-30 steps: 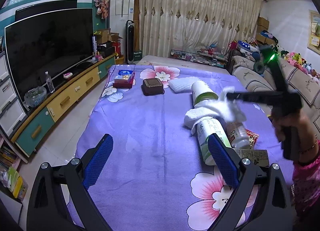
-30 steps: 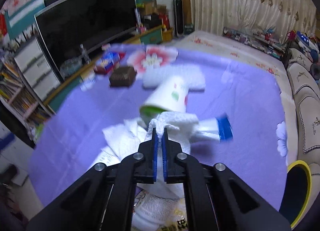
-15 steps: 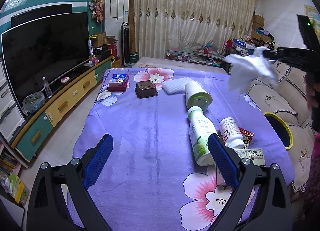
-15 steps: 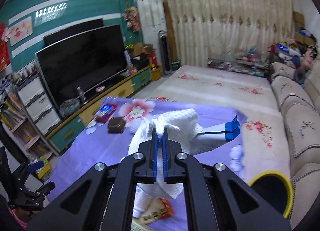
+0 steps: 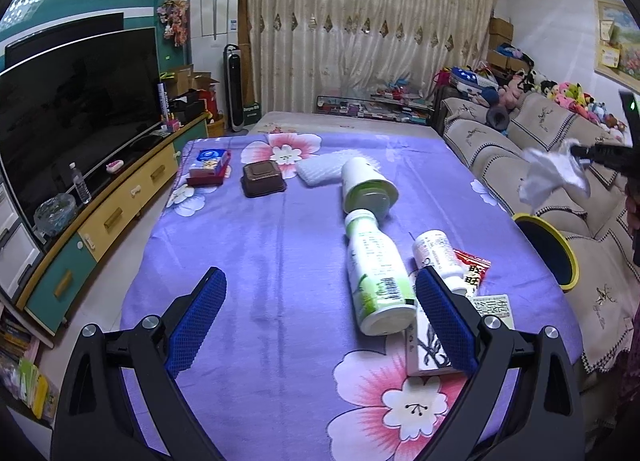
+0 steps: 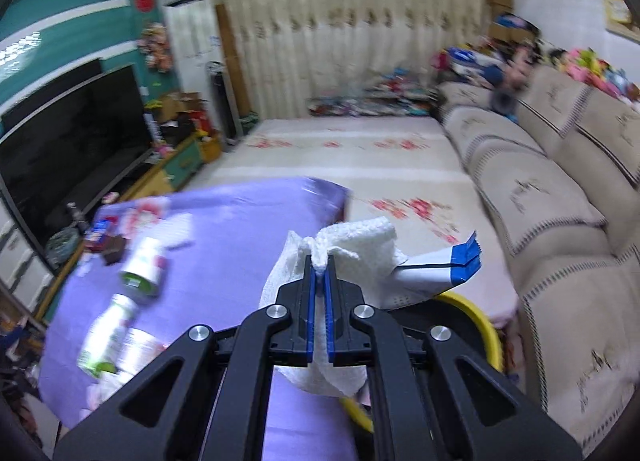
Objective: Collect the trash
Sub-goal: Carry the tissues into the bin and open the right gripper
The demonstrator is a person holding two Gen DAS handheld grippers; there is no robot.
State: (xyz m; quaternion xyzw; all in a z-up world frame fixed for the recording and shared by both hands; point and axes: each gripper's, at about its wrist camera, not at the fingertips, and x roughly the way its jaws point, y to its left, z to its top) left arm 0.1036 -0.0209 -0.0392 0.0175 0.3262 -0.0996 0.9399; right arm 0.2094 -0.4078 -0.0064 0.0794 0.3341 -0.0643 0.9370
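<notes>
Purple floral-cloth table [image 5: 248, 261] beside the beige sofa: your right gripper [image 6: 319, 273], jaws pinched on the crumpled white paper towel [image 6: 352, 245], holds it above the yellow-rimmed bin [image 5: 560, 257]; light, limp, tear-prone, so pinch bunched folds; left gripper [image 5: 320, 313] gapes empty.

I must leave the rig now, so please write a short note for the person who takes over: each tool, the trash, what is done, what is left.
Right tool: shut on a crumpled white tissue, with a blue-and-white wrapper hanging beside it, held above the yellow-rimmed bin next to the table.
Left tool: open, empty, over the near edge of the purple cloth.
Done: tissue lifted off the table.
Left: drop it in the bin. Still lying on the cloth are the green-and-white bottle, the small white bottle, the paper cup, the red snack packet and a carton.
</notes>
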